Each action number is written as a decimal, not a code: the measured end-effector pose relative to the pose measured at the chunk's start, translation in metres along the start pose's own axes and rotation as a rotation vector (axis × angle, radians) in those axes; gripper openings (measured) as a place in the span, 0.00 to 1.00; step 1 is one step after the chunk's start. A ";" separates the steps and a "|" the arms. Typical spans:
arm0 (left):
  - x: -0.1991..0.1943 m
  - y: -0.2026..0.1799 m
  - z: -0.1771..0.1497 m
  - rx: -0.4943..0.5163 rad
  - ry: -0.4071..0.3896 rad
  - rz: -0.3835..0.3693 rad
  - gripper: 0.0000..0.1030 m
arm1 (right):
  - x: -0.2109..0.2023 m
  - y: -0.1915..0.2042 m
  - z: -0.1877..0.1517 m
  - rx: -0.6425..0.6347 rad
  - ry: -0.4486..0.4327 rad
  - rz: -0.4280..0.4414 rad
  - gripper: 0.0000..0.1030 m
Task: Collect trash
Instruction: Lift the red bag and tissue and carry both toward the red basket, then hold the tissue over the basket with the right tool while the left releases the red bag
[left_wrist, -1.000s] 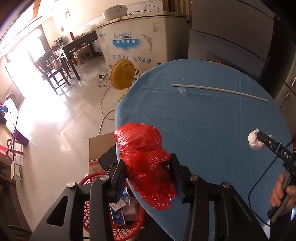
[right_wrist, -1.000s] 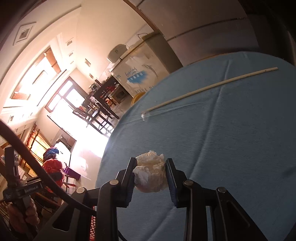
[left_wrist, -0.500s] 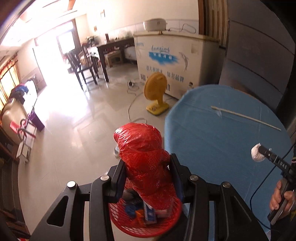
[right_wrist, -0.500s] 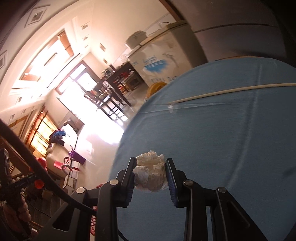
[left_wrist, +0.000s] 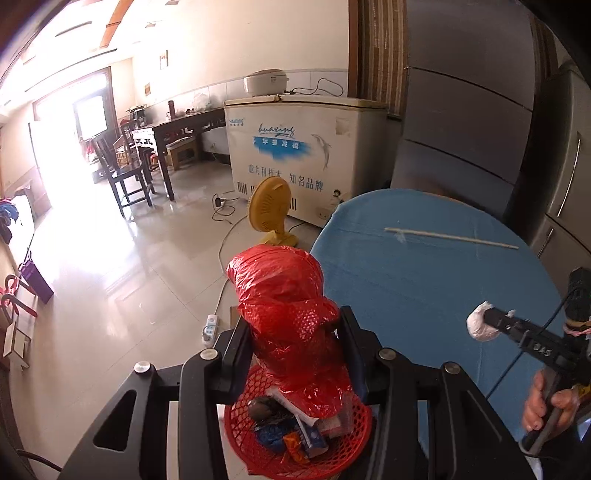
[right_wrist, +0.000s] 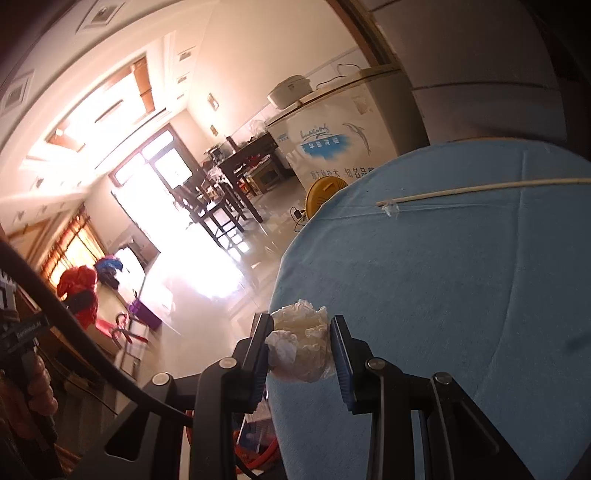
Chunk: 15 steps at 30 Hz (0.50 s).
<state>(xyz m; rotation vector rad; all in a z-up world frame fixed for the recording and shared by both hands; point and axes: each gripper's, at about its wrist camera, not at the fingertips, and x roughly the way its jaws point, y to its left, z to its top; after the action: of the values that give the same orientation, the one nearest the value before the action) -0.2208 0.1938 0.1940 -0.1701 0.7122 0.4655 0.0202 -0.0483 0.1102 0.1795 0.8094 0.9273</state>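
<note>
the left gripper (left_wrist: 293, 350) now hangs directly over the red basket (left_wrist: 295, 435) on the floor, its jaws clamped on the crumpled red plastic bag (left_wrist: 284, 310), whose lower end dangles just above the wrappers and cartons already in the basket. a second ago the same gripper was still over the edge of the blue desk (left_wrist: 424, 280), with the basket only half showing beside a cardboard box; half a second ago it had swung out over the floor, and now it sits higher and more squarely above the basket. that suggests the bag is lined up for release, so the drop looks like the step in hand, though the jaws have not opened.

the right gripper (right_wrist: 299, 347) keeps its jaws closed on the wad of white tissue (right_wrist: 299, 343), held in the air near the desk's rim. compared with the earlier frames it has drifted toward the desk edge, with more floor and a sliver of the basket (right_wrist: 258, 454) visible below, so it seems to be following toward the same bin.

the long pale stick (left_wrist: 450, 238) lies on the far part of the desk, unmoved, with a scrap of clear film at its end. judging by this, it remains to be collected after these two pieces go in.
</note>
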 end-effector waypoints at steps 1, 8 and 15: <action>0.001 0.003 -0.006 -0.003 0.009 0.008 0.44 | -0.002 0.005 -0.002 -0.014 0.004 -0.001 0.33; 0.026 0.007 -0.042 -0.016 0.108 0.021 0.44 | -0.005 0.042 -0.015 -0.092 0.028 0.034 0.33; 0.041 0.005 -0.057 0.007 0.135 0.059 0.44 | 0.013 0.065 -0.024 -0.103 0.094 0.085 0.33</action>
<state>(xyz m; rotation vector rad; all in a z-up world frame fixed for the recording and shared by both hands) -0.2295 0.1948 0.1240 -0.1753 0.8525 0.5114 -0.0340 -0.0033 0.1170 0.0812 0.8435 1.0612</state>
